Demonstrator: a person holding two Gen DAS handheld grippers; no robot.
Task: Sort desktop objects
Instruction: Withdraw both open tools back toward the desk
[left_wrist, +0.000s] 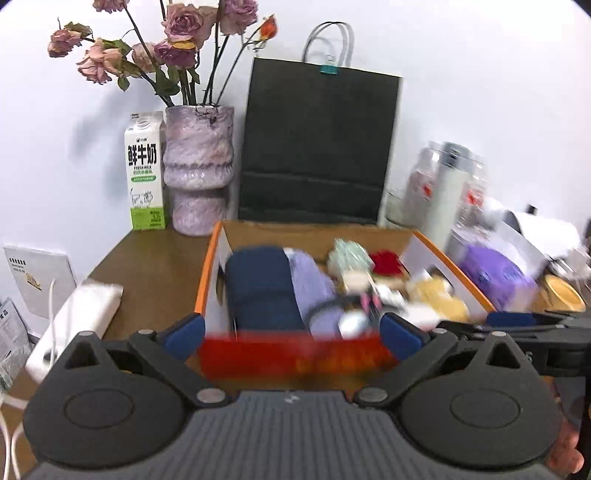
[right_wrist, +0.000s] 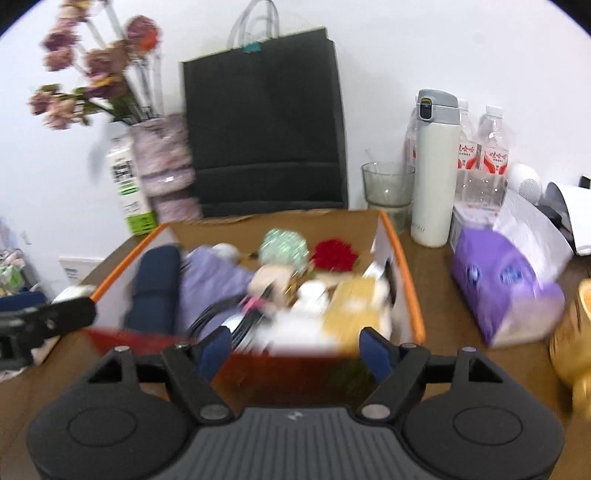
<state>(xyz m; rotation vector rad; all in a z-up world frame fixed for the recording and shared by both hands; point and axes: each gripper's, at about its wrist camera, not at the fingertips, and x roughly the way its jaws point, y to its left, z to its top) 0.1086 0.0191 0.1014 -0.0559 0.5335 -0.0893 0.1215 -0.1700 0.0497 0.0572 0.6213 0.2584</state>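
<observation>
You've a cardboard box (right_wrist: 406, 273) on a matt wooden desk (left_wrist: 155, 273) — glossy glazed vase (left_wrist: 199, 166), matt paper bag (left_wrist: 317, 147).

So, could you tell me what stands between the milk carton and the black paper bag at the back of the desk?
The purple marbled vase of dried roses stands between the milk carton and the black paper bag, clearest in the left wrist view.

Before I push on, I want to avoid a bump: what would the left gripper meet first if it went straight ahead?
Most likely the red near wall of the cardboard box: it lies right between the open fingers of the left gripper. Blur makes the depth uncertain; a higher path would meet the navy bundle inside.
</observation>
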